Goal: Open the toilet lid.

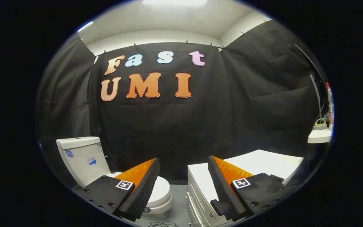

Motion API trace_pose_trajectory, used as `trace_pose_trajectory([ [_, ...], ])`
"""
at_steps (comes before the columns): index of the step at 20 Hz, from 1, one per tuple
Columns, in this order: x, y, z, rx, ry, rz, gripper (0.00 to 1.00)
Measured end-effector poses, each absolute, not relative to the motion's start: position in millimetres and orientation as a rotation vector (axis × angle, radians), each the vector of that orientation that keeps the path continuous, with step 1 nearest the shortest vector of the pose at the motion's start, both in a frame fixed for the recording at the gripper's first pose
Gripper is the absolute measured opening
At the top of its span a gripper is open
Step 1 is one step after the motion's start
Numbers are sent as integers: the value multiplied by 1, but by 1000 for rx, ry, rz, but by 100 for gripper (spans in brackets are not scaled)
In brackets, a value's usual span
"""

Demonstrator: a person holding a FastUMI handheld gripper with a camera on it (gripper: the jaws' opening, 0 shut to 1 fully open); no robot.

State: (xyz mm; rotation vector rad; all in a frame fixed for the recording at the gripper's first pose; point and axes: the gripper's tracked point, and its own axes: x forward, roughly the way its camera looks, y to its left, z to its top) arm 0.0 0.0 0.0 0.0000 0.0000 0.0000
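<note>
The toilet lid (161,190) lies closed on the white bowl, low and beyond the left finger of the claw (184,186), partly hidden behind that finger, with the cistern (82,159) rising behind it against the black cloth wall. The claw's 2 fingers stand wide apart, gripping nothing, well short of the lid. A white cabinet (263,164) sits beyond the right finger, beside the toilet on the grey floor (178,205).

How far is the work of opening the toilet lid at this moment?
Nothing looks done yet: the lid lies flat and closed on the toilet. In hand: the gripper is open, its fingers spread wide and holding nothing, with the toilet behind the left finger and a white cabinet behind the right. Left: reach the lid's edge and lift it up toward the tank.
</note>
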Motion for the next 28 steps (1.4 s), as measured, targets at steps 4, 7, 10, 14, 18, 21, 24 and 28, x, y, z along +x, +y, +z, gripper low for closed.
trace_pose_trajectory([
  [4,-1,0,1,-4,0,1,98],
  [7,-1,-2,0,-3,1,-4,98],
  [10,-1,-2,1,-3,1,-6,98],
  [14,-1,-2,1,-3,3,-6,98],
  [18,-1,-3,1,-4,5,-8,98],
  [21,-2,-3,-1,-4,8,-9,98],
  [24,-1,-1,-1,4,12,-2,99],
  [28,0,-2,0,24,14,-7,99],
])
